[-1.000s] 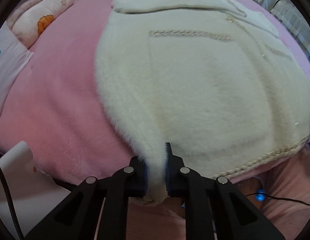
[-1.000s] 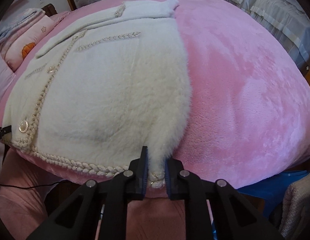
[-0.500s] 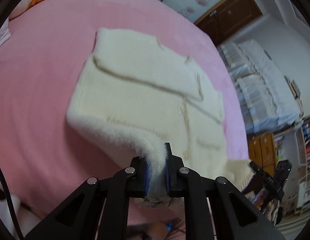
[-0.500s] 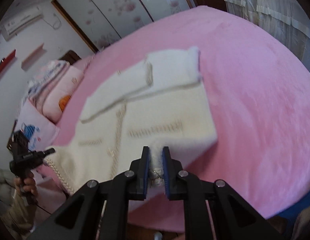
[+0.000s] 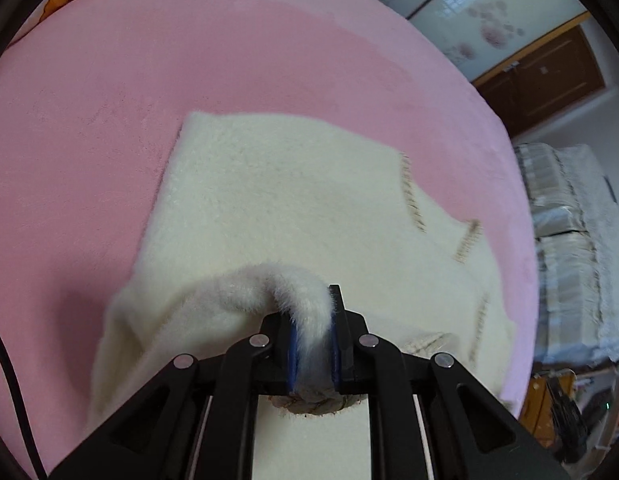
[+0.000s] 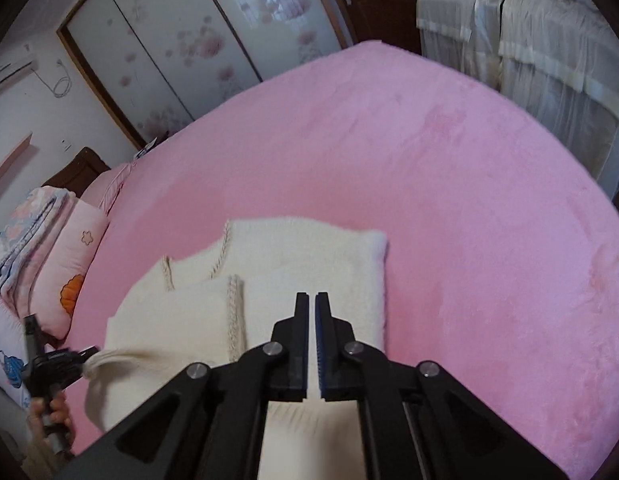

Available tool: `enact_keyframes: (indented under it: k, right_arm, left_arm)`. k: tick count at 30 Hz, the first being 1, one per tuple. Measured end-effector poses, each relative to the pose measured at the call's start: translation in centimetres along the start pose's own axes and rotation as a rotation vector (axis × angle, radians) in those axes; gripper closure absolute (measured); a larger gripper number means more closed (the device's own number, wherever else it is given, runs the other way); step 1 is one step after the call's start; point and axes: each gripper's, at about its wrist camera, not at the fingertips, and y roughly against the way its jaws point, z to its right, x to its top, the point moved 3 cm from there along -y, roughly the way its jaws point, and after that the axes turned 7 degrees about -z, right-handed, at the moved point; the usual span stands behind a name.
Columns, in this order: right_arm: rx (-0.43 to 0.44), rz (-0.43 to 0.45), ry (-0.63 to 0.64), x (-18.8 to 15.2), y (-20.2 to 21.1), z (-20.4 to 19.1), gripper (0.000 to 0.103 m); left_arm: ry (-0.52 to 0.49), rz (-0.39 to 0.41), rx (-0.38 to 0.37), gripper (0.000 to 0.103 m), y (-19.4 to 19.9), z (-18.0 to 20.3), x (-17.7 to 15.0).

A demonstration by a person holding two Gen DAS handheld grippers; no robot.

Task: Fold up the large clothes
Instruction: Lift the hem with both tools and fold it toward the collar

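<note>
Hem lifted farther over cardigan (image 5: 293,208), pink bed (image 6: 469,184)

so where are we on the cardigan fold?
Done: sleeves sit folded across the cream cardigan on the pink bed. In hand: the left hand-held gripper is shut on a hem corner, lifted over the body; the right hand-held gripper looks nearly closed with no fabric between its fingers. Left: lay the hem down, release, and flatten.
</note>
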Motion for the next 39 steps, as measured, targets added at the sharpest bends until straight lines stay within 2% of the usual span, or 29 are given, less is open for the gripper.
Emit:
enact_keyframes:
  k: [2, 3, 4, 7, 12, 13, 14, 15, 18, 21, 24, 29, 34, 37, 39]
  right_arm:
    - [-0.089, -0.001, 0.048, -1.3, -0.5, 0.9, 0.048]
    - [-0.142, 0.002, 0.074, -1.9, -0.9, 1.4, 0.041]
    - [-0.182, -0.007, 0.097, -2.7, -1.3, 2.0, 0.036]
    - [-0.231, -0.097, 0.098, -4.9, -3.2, 4.1, 0.036]
    - [-0.111, -0.201, 0.009, -8.0, -4.3, 6.8, 0.036]
    - [-0.083, -0.213, 0.001, -8.4, -4.3, 6.9, 0.040]
    - [-0.061, -0.215, 0.009, -8.8, -4.2, 6.7, 0.076]
    - [-0.060, -0.219, 0.032, -9.0, -3.9, 6.4, 0.096]
    - [-0.105, -0.126, 0.117, -8.5, -1.3, 4.3, 0.095]
    - [-0.085, -0.018, 0.153, -6.4, 1.9, 2.0, 0.095]
    - [-0.106, 0.060, 0.187, -3.7, 2.6, -0.4, 0.096]
    - [-0.127, 0.150, 0.169, 1.6, -0.1, -2.2, 0.096]
    - [-0.159, 0.193, 0.165, 5.6, -5.3, -3.1, 0.096]
    - [-0.222, 0.189, 0.215, 6.8, -8.8, -4.0, 0.096]
    - [-0.275, 0.168, 0.224, 7.2, -10.8, -4.3, 0.095]
  left_arm:
    - [0.020, 0.015, -0.041, 0.093, -1.1, -0.2, 0.2]
    - [0.018, 0.027, -0.051, 0.093, -1.1, 0.0, 0.2]
    - [0.005, 0.037, -0.048, 0.093, -1.3, 0.2, 0.0]
    - [-0.025, 0.050, -0.040, 0.093, -1.4, 0.7, 0.2]
    - [-0.045, 0.046, -0.049, 0.093, -0.6, 1.0, 0.7]
    - [-0.051, 0.048, -0.048, 0.093, -0.1, 1.1, 0.8]
    - [-0.057, 0.050, -0.046, 0.093, 0.4, 1.1, 0.8]
    - [-0.059, 0.053, -0.047, 0.093, 0.8, 1.2, 0.7]
    - [-0.064, 0.056, -0.065, 0.093, 2.6, 1.4, 0.7]
    - [-0.084, 0.071, -0.071, 0.093, 4.3, 2.2, 0.9]
    - [-0.067, 0.092, -0.073, 0.093, 5.5, 2.4, 2.2]
    - [0.044, 0.118, -0.092, 0.093, 5.2, 1.4, 6.1]
    - [0.218, 0.023, -0.081, 0.090, 0.1, -0.8, 10.7]
    - [0.240, -0.014, -0.044, 0.089, -3.1, -1.4, 12.3]
    - [0.249, -0.052, -0.029, 0.082, -4.8, -1.8, 13.0]
